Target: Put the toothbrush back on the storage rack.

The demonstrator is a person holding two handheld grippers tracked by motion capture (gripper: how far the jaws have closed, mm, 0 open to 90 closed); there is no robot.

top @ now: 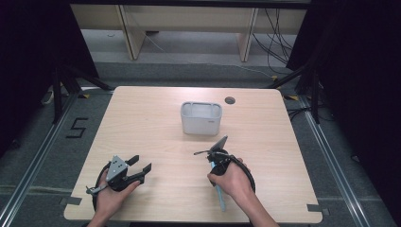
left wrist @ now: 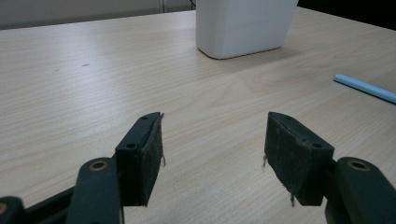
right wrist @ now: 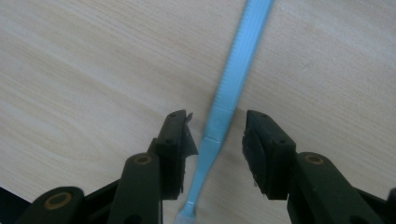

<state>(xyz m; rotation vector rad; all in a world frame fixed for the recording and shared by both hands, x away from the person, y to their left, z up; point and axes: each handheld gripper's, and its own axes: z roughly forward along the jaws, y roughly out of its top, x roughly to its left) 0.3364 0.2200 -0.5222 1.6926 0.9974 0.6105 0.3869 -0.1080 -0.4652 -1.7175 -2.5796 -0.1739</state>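
The right gripper straddles a blue toothbrush lying flat on the worktop, jaws parted and not yet pinching — the thin handle could skid or tip sideways if they close off-centre. The left gripper rests spread and empty near the white tub.

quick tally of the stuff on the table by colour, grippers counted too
white: 1, the container
light blue: 1, the toothbrush lying flat between the right gripper fingers, not yet pinched
black: 2, the left gripper and the right gripper
total: 4
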